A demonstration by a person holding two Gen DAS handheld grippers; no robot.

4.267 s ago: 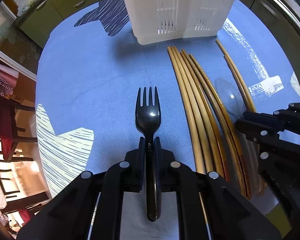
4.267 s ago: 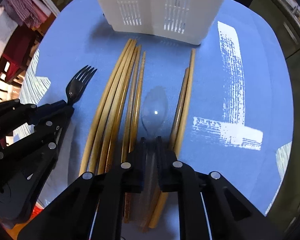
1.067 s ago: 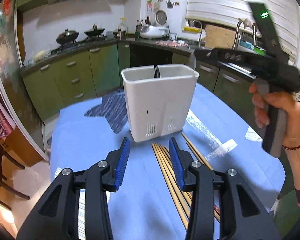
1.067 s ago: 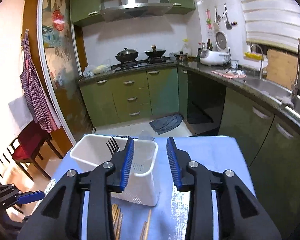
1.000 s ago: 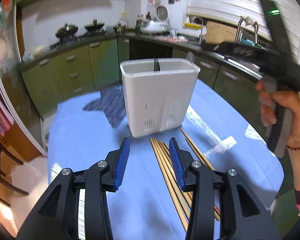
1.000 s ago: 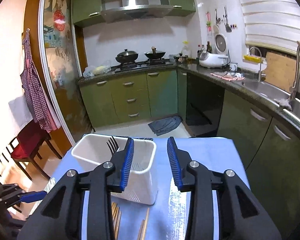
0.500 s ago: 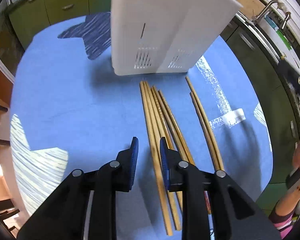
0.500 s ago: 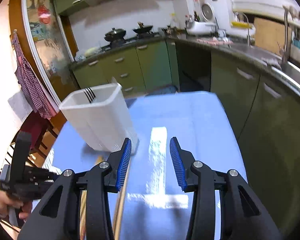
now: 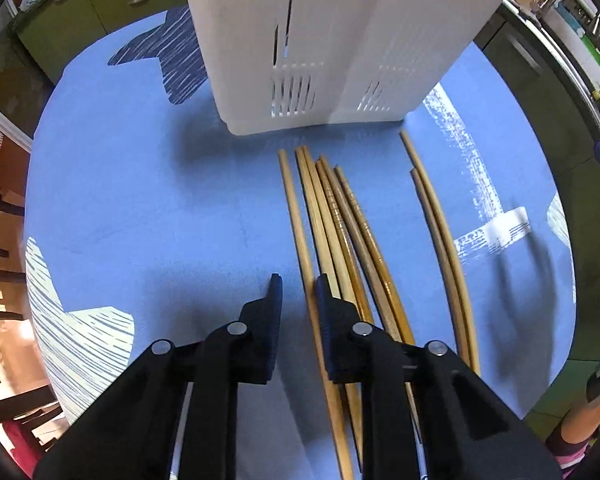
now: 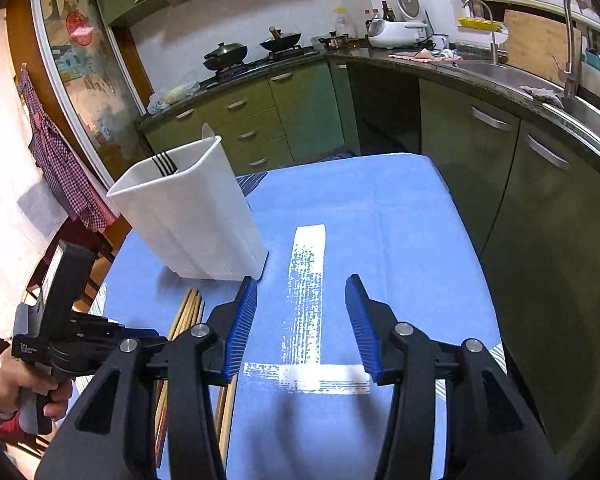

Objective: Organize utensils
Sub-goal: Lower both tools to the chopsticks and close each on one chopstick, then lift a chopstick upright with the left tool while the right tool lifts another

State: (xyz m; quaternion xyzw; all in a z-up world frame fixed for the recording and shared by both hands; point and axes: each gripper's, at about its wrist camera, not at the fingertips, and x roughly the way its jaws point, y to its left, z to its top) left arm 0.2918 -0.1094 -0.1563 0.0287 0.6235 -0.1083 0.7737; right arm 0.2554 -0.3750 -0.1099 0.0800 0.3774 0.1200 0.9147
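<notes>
Chopsticks [image 9: 332,232] are lying on the blue cloth [image 9: 140,208] of the worktop, just in front of the white caddy [image 9: 324,40]: a bunch of about five right before it and a pair [image 9: 440,232] a little further to the right of the caddy. Black fork tines [image 10: 165,165] are sticking up out of the caddy, and something clear seems to be poking above its rim too, so judging by this the fork is already sorted while all the chopsticks are still waiting. The left tool [image 9: 296,292] is pointing steeply down over the near ends of the bunch; its jaws have just been closing and are now standing narrowly apart around the leftmost chopstick [image 9: 296,220], with gaps showing on both sides, so nothing is being squeezed yet. The right tool [image 10: 300,320] is hanging off to the right of the caddy over bare cloth; its jaws have just been opening and are standing well apart, carrying nothing. Small white lettering is showing on the left tool's body in the right wrist view, too fine to read; no other brands or labels are legible
</notes>
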